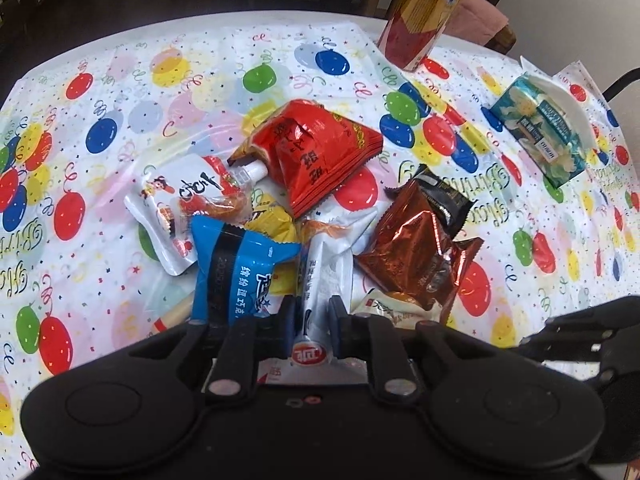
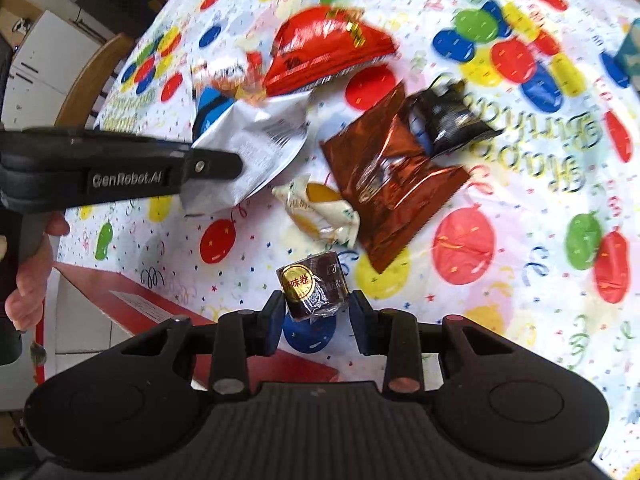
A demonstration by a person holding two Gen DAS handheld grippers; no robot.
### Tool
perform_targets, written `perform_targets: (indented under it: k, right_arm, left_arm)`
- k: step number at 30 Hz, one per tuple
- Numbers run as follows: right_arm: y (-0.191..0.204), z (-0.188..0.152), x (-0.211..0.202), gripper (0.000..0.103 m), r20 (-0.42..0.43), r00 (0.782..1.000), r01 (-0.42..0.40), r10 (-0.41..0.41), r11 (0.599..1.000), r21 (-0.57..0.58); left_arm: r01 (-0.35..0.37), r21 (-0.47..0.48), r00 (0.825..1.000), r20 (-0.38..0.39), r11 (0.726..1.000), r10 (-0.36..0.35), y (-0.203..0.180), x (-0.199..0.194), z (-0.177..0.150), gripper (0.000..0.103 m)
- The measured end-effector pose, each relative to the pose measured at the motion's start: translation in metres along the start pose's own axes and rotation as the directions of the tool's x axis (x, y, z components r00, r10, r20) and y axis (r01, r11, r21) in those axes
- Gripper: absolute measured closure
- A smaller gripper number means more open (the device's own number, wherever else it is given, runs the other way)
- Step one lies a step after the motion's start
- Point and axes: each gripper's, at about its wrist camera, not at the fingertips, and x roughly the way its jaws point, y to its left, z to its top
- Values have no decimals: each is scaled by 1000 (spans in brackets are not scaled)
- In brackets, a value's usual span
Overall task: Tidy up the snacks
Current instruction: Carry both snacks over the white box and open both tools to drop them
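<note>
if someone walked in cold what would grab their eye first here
Probably the balloon-print tablecloth under a heap of bright wrappers, with the red packet at the heap's far side. Next, the left tool pinching a silver-white packet, and the right tool bracketing a small dark roll snack.

Both grippers are matte black with blue-padded jaws and silver rivets; one (image 2: 132,168) reads "GenRobot.AI".
</note>
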Motion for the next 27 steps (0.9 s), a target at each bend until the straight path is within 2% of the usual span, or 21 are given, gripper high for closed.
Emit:
perform_targets:
  k: [12, 27]
  right_arm:
    - [5, -15, -68, 69, 126, 992, 26, -28, 1000, 17]
    - [63, -66, -119, 69, 202, 979, 26, -21, 999, -25]
  left_arm:
    - [29, 18, 999, 36, 999, -30, -2, -44, -8, 89]
    - [73, 106, 995, 61, 992, -80, 1, -112, -54, 89]
